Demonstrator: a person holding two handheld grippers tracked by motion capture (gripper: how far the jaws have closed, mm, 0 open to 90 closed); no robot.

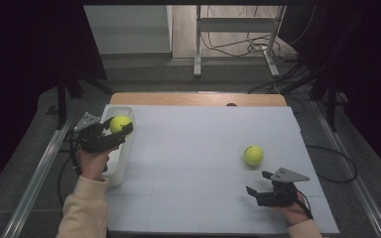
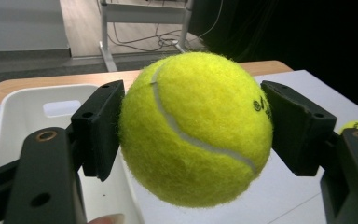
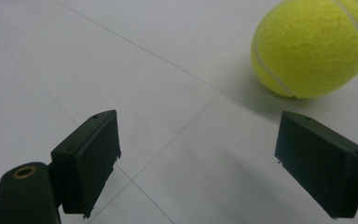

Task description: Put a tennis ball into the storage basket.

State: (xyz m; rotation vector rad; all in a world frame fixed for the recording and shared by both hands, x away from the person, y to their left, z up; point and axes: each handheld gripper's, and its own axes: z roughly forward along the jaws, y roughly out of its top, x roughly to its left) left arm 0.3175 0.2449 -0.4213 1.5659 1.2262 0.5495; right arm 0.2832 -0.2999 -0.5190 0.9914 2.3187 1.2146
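Ball point(image 2: 196, 128) is clamped in the left gripper point(image 1: 120, 130) right above the bin point(image 1: 121, 163), while the right gripper point(image 1: 259, 182), spread wide, is pointed at the second ball point(image 1: 253, 154) nearby.

Two tennis balls point(image 1: 120, 123) point(image 1: 253, 154), one white bin point(image 1: 119, 163)

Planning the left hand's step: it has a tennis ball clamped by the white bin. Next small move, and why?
Probably lower it a little and open: the left gripper is shut on the tennis ball, which hangs over the white bin at its far end.
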